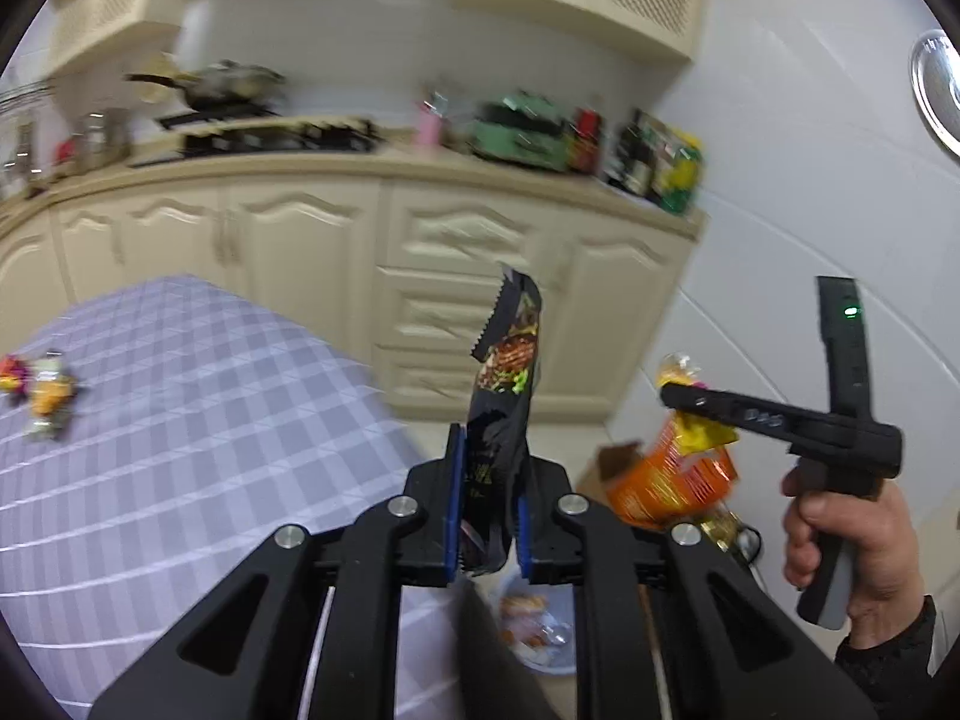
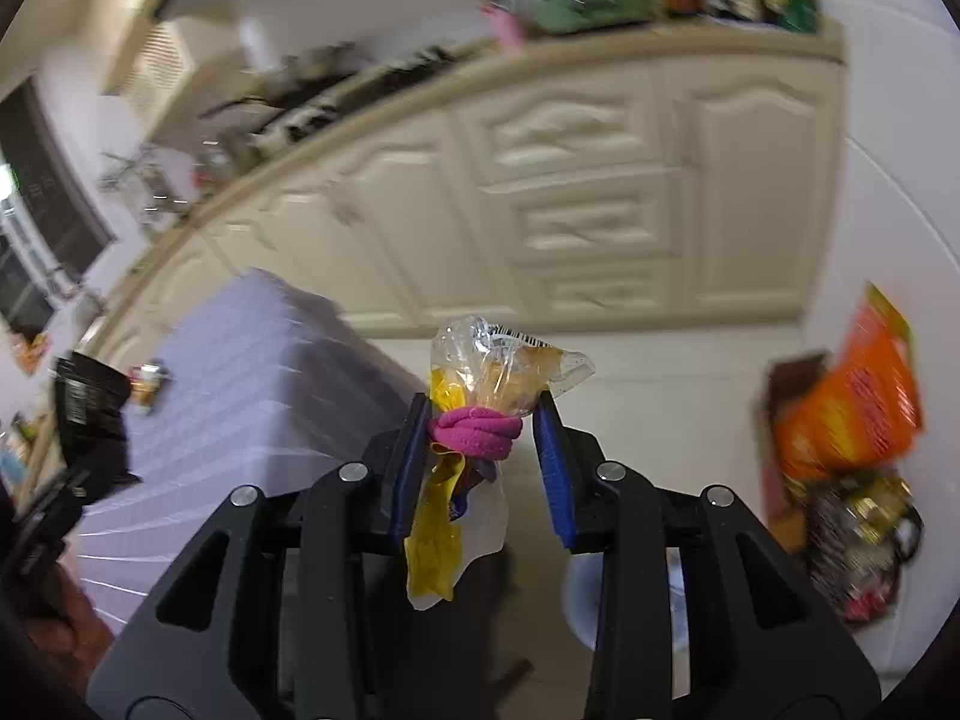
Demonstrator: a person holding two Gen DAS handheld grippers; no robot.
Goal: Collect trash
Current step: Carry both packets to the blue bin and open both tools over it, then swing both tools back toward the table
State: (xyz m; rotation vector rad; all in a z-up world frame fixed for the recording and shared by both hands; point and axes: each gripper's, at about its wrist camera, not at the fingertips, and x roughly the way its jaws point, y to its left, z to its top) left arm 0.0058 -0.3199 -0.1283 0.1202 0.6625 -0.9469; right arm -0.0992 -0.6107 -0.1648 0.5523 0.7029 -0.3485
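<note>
**Both grippers loaded with trash**

Over on the left, a crumpled wrapper [image 1: 45,393] lies on the checked tabletop [image 1: 198,420]. The left gripper [image 1: 489,480] has its jaws nearly shut on a black snack wrapper [image 1: 510,372], held upright. The right gripper [image 2: 483,426], jaws partly open, pinches a clear bag [image 2: 504,369] at its pink tie [image 2: 474,429], off the tabletop's edge.

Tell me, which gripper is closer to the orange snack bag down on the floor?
Right. The right gripper, clamping a clear wrapper with a pink band, hangs just above the orange bag. The left gripper, clamping a black wrapper, is farther off, near the table.
</note>
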